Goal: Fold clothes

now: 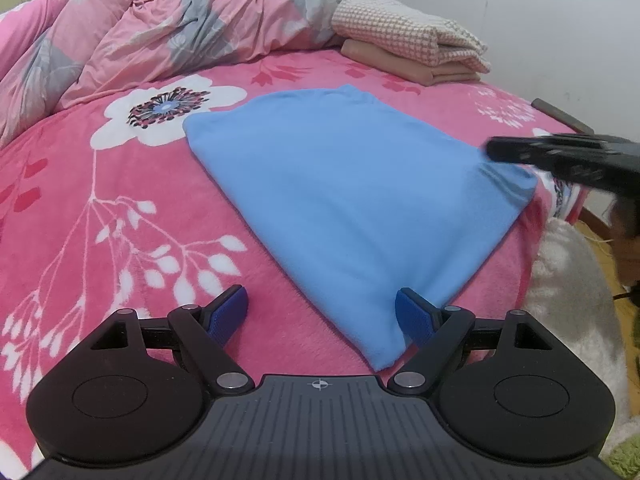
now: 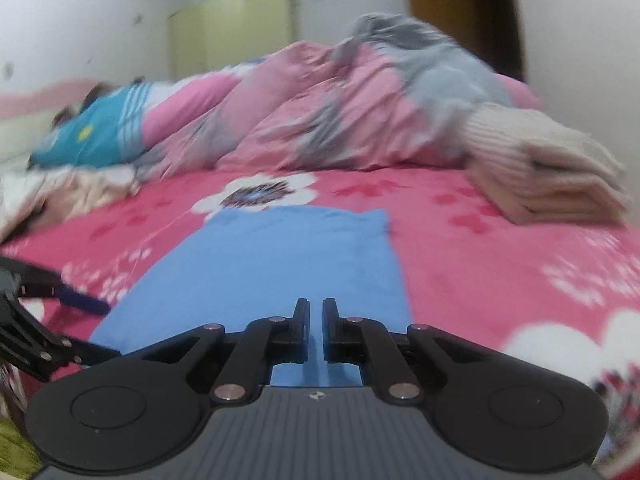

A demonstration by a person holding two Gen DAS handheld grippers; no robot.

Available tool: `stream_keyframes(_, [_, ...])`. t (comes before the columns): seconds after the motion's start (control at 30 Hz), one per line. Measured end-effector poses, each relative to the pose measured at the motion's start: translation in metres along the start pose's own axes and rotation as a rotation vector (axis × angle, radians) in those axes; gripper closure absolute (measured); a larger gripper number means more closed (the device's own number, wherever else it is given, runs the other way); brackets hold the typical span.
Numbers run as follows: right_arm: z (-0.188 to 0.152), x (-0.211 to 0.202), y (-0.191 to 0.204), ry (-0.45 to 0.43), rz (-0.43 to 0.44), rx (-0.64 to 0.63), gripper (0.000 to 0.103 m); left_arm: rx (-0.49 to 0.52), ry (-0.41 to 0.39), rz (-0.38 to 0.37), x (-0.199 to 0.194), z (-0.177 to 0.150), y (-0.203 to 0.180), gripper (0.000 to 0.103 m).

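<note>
A light blue garment (image 1: pixel 352 200) lies folded flat on the pink floral bedspread (image 1: pixel 100 220). My left gripper (image 1: pixel 322 316) is open at the garment's near corner, its right pad (image 1: pixel 414 318) touching the cloth edge. My right gripper (image 2: pixel 316 320) is shut, with blue cloth (image 2: pixel 280 264) pinched between the fingers at the garment's near edge. In the left wrist view the right gripper (image 1: pixel 560 156) reaches in at the garment's right corner, where the cloth bunches. The left gripper (image 2: pixel 60 308) shows at the left of the right wrist view.
A crumpled pink and grey quilt (image 1: pixel 160 28) lies across the back of the bed. A stack of folded clothes (image 1: pixel 412 44) sits at the back right. The bed's right edge (image 1: pixel 560 216) drops off beside the garment, with a white fluffy rug (image 1: pixel 572 288) below.
</note>
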State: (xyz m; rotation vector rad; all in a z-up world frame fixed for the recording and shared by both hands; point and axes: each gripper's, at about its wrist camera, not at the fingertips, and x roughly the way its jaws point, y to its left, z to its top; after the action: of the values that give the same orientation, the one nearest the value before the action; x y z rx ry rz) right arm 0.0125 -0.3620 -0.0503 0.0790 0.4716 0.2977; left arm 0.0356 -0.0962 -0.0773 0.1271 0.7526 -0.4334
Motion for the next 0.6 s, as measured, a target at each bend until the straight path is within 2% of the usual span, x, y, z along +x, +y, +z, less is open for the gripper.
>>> stream_keyframes(0.3, [0.003, -0.001, -0.003, 0.006, -0.028, 0.022, 0.098, -0.002, 0.000, -0.007, -0.001, 0.000, 0.001, 0.021])
stream_keyframes(0.43, [0.004, 0.000, -0.002, 0.010, -0.036, 0.027, 0.098, 0.008, -0.012, 0.036, -0.013, 0.005, 0.001, 0.021])
stream_keyframes(0.53, [0.003, 0.011, 0.030, 0.033, 0.049, -0.076, 0.098, 0.005, -0.028, 0.062, -0.020, 0.008, 0.003, 0.021])
stream_keyframes(0.6, [-0.003, 0.023, 0.046, 0.075, 0.071, -0.152, 0.098, -0.004, -0.034, 0.067, -0.019, 0.010, 0.005, 0.022])
